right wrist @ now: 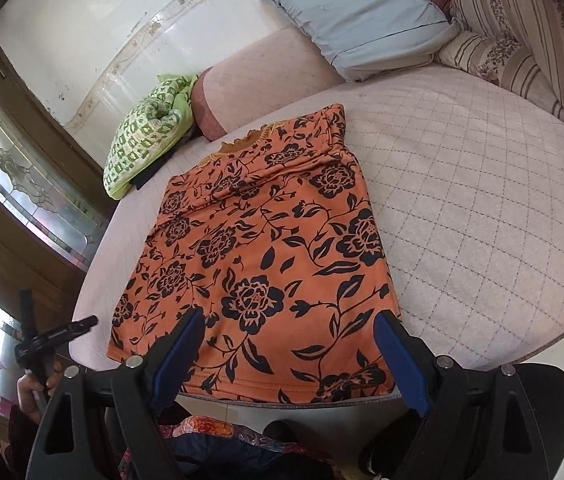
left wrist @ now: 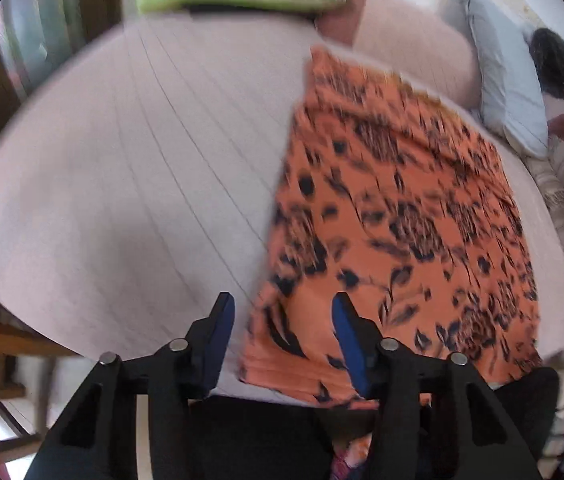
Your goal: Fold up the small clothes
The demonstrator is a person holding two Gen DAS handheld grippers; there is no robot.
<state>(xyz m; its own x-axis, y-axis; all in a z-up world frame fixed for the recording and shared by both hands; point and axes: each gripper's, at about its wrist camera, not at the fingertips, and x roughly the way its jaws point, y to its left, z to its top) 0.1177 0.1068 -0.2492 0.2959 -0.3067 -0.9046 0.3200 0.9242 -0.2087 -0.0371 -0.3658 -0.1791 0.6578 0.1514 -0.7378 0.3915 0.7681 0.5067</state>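
Across the middle of the right wrist view lies an orange garment (right wrist: 266, 256) with black flowers, spread flat on a pale quilted mattress (right wrist: 481, 200). At the bottom of that frame the right gripper (right wrist: 287, 350) stands released — jaws wide over the garment's near hem, nothing clamped. Low in the blurred left wrist view, the left gripper (left wrist: 283, 344) straddles the garment's left edge — jaws partly apart, pads not pressing. Toward the upper left sits a green patterned bundle (right wrist: 142, 132); a blue pillow (right wrist: 357, 20) lies at the top.
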